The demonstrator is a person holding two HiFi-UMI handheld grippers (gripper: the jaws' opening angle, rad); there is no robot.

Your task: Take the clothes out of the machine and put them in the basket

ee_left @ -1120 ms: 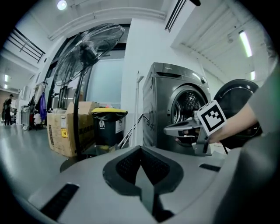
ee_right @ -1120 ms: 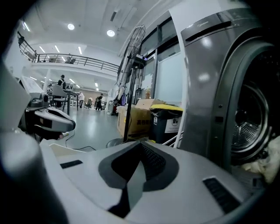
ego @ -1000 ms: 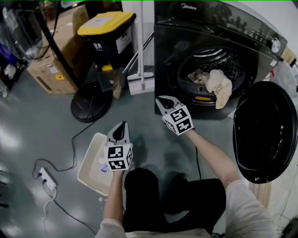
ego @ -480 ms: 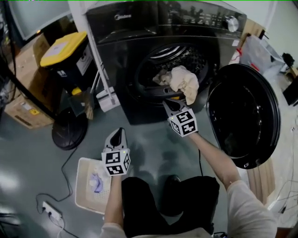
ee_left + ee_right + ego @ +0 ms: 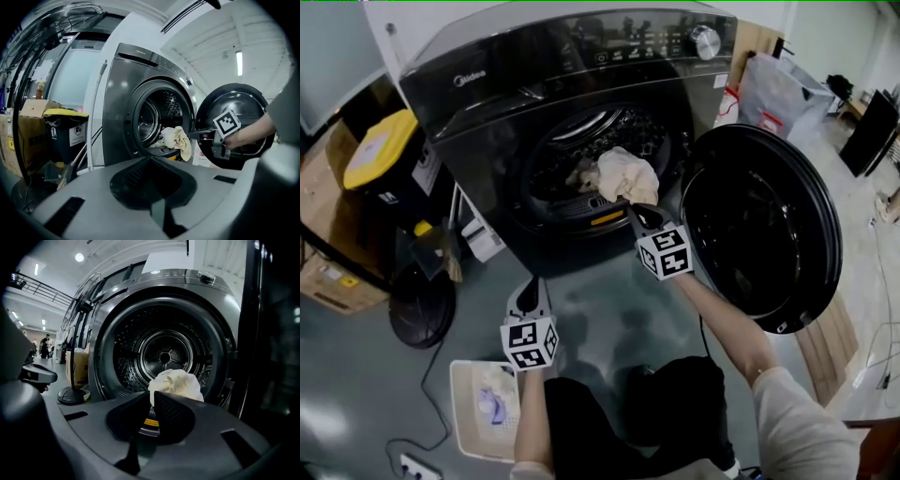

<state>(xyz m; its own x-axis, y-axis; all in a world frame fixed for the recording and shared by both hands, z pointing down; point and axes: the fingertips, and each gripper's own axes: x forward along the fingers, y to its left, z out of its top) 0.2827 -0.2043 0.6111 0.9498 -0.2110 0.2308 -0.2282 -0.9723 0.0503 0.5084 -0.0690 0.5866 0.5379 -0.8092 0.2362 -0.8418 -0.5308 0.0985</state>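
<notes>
Both tongs we see closed together, empty: R tongs (image 5: 642, 217) at 6 o'clock of cloth (image 5: 628, 175); L tongs (image 5: 528, 291) at R's 8 o'clock.

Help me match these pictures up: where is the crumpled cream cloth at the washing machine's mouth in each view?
Head view: crumpled cream cloth upper centre, hanging at the opening's lower edge.
Left gripper view: cloth right of centre.
Right gripper view: cloth centre, slightly low.
Shared landmark: the round perforated steel drum behind it.

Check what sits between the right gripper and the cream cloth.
Nothing: in the right gripper view the right gripper points straight at the cream cloth.
</notes>
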